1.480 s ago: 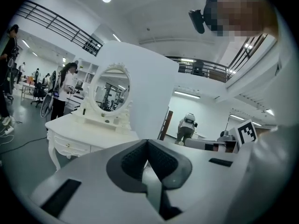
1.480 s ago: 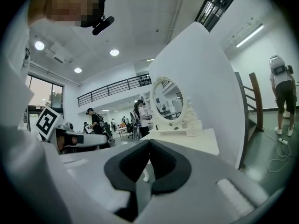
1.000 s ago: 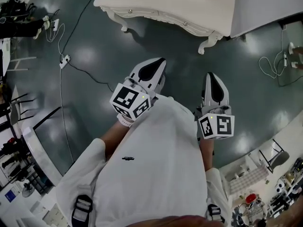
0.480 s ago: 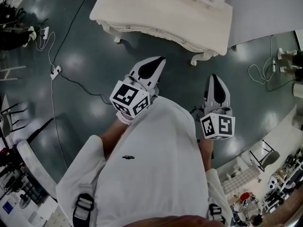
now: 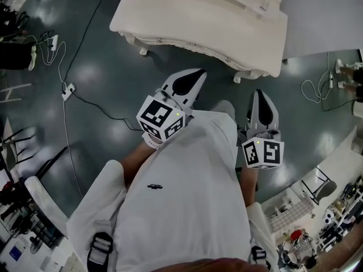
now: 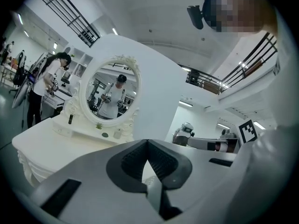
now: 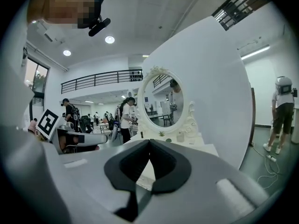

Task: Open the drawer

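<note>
Left gripper (image 5: 195, 77), right gripper (image 5: 258, 95): jaws closed tip to tip, empty, touching nothing, pointing at white dressing table (image 5: 193, 21), short of it.

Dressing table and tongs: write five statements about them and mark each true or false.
1. The left tongs are shut with nothing between them. True.
2. The right tongs grip a drawer knob. False: they are shut on nothing, held clear of the dressing table.
3. An oval mirror stands on the dressing table. True.
4. The dressing table is black. False: it is white, on a dark floor.
5. A power strip lies on the floor. True.
</note>
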Action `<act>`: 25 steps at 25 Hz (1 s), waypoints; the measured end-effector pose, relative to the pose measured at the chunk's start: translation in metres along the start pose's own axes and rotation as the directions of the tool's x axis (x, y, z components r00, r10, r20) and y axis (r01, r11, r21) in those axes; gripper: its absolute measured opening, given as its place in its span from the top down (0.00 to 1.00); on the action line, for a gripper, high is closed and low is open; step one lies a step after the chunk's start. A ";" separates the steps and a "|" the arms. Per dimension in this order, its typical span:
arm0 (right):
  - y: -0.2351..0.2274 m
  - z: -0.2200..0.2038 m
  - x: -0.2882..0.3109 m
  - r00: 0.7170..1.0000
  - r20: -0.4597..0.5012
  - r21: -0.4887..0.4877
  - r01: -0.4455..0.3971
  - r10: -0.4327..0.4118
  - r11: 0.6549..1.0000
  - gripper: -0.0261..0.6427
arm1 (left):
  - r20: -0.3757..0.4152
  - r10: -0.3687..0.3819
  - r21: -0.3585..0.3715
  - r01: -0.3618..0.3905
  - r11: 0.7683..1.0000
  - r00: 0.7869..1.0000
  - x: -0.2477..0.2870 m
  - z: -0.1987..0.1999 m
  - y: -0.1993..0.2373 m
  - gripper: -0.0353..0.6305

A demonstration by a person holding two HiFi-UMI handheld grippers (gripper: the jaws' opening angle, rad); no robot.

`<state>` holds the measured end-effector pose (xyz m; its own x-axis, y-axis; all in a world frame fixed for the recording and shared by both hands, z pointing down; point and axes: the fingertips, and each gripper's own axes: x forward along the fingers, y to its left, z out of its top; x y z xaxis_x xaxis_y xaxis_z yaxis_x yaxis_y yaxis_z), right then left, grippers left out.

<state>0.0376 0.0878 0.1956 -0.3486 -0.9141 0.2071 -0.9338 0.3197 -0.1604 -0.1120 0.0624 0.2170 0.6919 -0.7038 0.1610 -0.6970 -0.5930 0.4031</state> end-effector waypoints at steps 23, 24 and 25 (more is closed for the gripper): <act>-0.058 -0.015 0.039 0.990 0.002 -0.029 0.141 -0.141 0.990 0.94 | -0.239 -0.124 0.008 0.129 0.992 0.963 0.084 -0.043 0.006 0.93; -0.060 -0.017 0.039 0.990 -0.001 -0.029 0.144 -0.144 0.989 0.94 | -0.249 -0.119 0.007 0.125 0.992 0.961 0.087 -0.046 0.007 0.93; -0.062 -0.019 0.039 0.989 -0.003 -0.030 0.145 -0.145 0.989 0.94 | -0.258 -0.114 0.007 0.120 0.993 0.959 0.089 -0.050 0.008 0.93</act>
<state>0.0807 0.0373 0.2322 -0.2096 -0.9501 0.2311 -0.9765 0.1913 -0.0993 -0.0468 0.0142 0.2799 0.7919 -0.5064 0.3412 -0.6102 -0.6761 0.4130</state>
